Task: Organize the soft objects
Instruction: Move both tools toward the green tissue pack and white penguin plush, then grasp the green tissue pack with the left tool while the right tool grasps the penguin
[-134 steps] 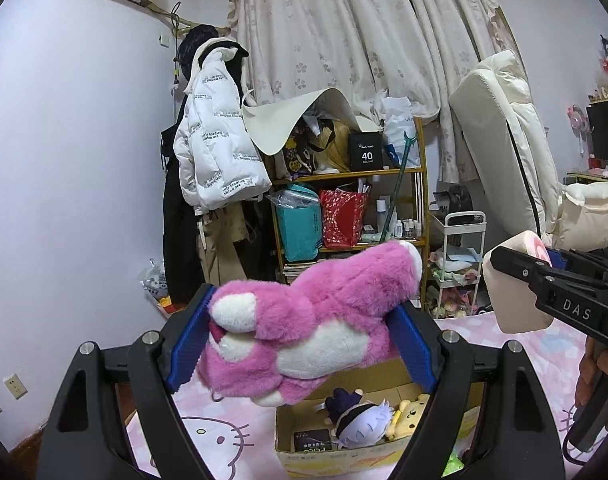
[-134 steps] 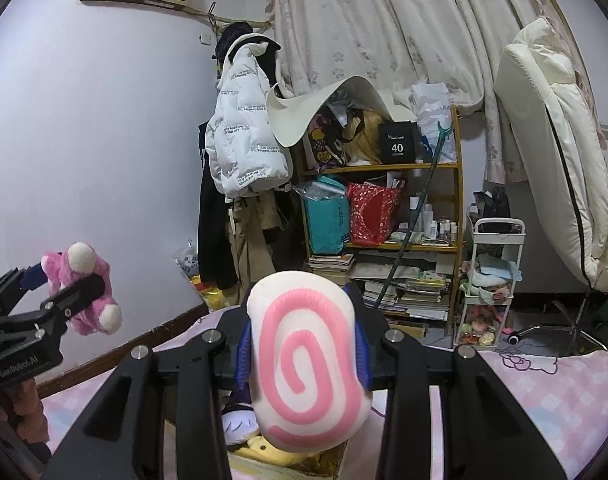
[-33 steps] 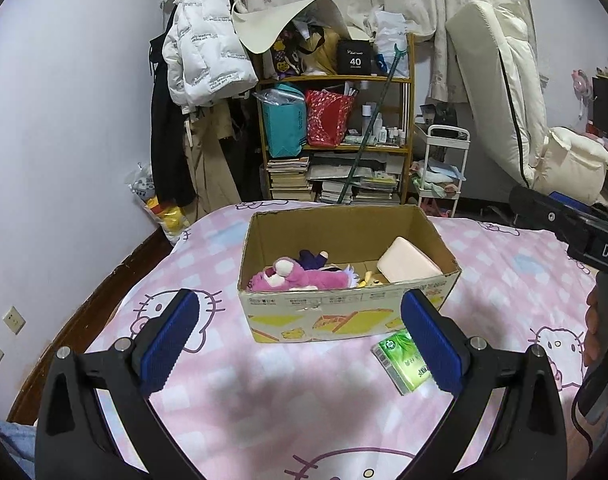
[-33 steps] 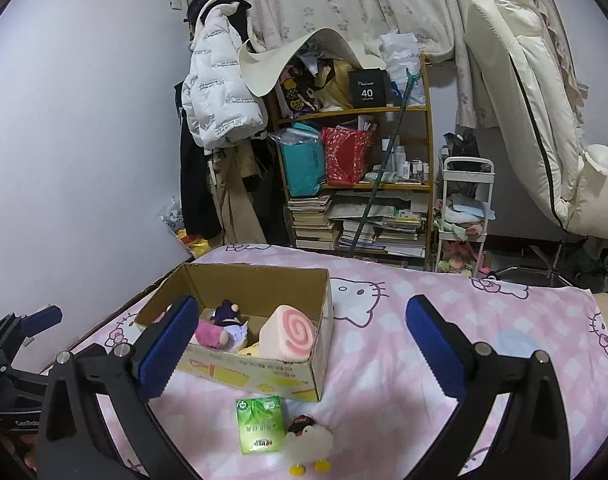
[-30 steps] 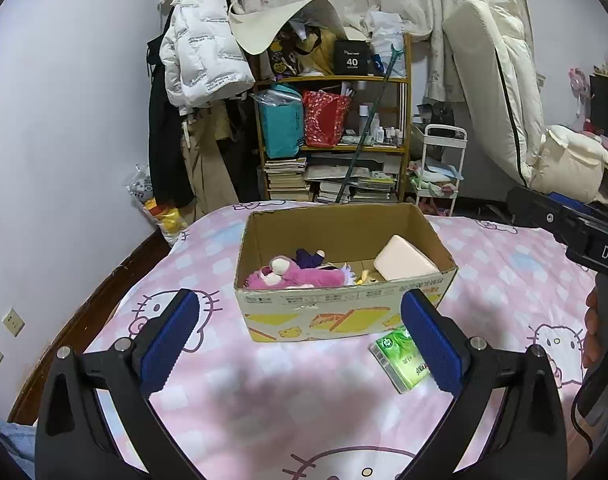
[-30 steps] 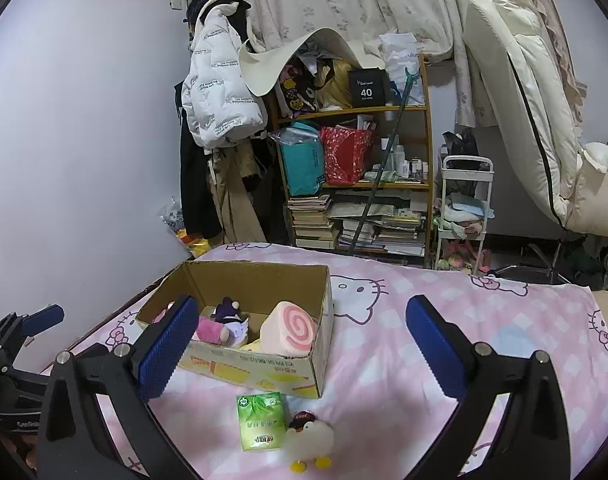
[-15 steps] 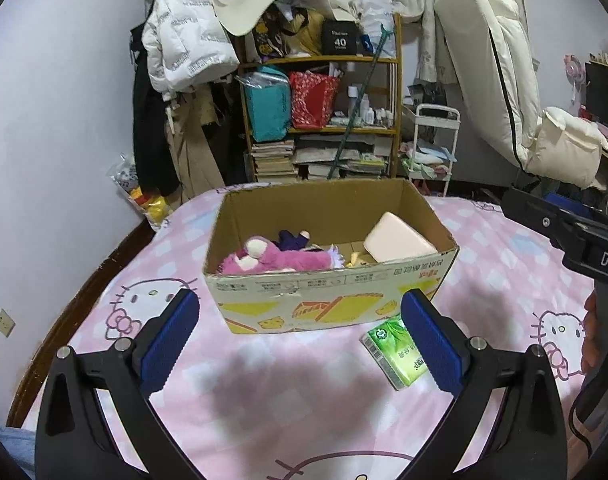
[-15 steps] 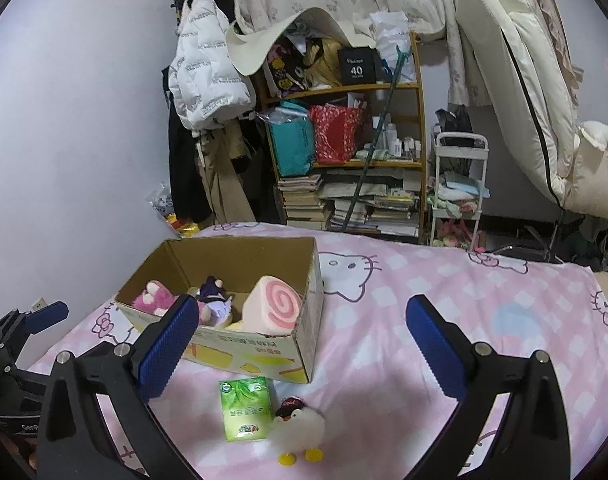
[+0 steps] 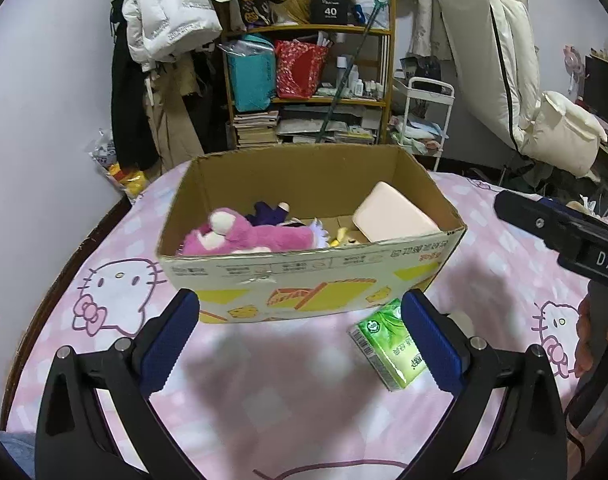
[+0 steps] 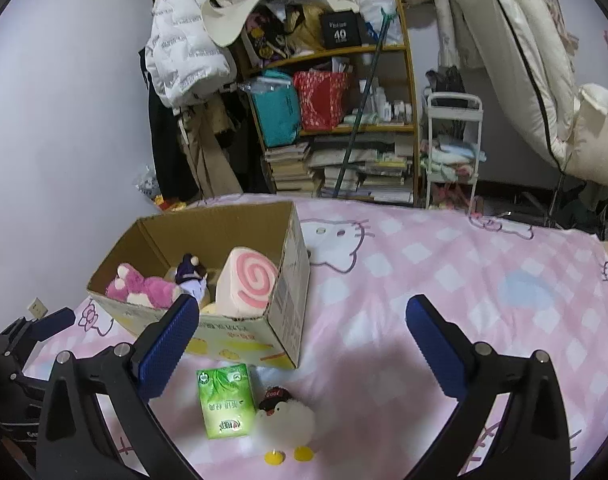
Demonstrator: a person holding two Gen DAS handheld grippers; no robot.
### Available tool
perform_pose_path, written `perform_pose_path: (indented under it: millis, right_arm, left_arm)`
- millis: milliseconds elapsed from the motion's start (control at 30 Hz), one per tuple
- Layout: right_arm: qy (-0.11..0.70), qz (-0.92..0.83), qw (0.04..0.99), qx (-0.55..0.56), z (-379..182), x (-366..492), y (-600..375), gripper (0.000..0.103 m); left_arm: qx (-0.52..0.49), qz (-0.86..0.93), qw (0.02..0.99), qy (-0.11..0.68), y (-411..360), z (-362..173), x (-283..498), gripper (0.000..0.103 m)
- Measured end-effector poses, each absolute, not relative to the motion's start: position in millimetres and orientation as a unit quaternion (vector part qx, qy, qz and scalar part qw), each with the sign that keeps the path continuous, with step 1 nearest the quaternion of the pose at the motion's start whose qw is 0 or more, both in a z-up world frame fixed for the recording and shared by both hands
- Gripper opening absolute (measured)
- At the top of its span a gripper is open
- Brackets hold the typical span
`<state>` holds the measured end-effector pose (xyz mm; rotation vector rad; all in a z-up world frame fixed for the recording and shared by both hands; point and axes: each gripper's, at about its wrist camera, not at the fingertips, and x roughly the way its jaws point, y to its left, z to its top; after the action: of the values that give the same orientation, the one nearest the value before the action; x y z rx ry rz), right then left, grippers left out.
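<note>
An open cardboard box (image 9: 312, 284) (image 10: 287, 312) stands on the pink Hello Kitty bed. Inside lie a pink plush bear (image 9: 247, 236) (image 10: 143, 288), a purple-haired doll (image 9: 269, 212) (image 10: 189, 272) and a pink swirl roll cushion (image 9: 392, 216) (image 10: 249, 280). A green tissue pack (image 9: 388, 346) (image 10: 223, 400) and a white penguin plush (image 10: 283, 420) lie on the bed in front of the box. My left gripper (image 9: 299, 340) is open and empty just before the box. My right gripper (image 10: 299, 344) is open and empty above the pack and penguin.
A cluttered shelf (image 9: 308, 80) (image 10: 336, 120), a white trolley (image 10: 452, 152), hanging coats (image 9: 163, 20) and a propped mattress (image 9: 504, 60) stand behind the bed. The right gripper body shows at the right of the left wrist view (image 9: 564, 240).
Earlier both grippers held the pink bear and the swirl cushion; both now lie in the box and both grippers are open. Over the last second both have moved closer and lower toward the bed.
</note>
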<state>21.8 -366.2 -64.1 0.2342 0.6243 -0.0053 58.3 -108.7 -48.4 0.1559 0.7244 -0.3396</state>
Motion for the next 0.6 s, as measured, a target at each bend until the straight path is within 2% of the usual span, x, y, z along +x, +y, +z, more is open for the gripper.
perform_pose_path:
  millis: [600]
  right_arm:
    - [0.378, -0.005, 0.913, 0.155, -106, 38, -375, 0.103]
  left_arm:
    - [0.105, -0.222, 0.895, 0.373, -148, -95, 71, 0.100]
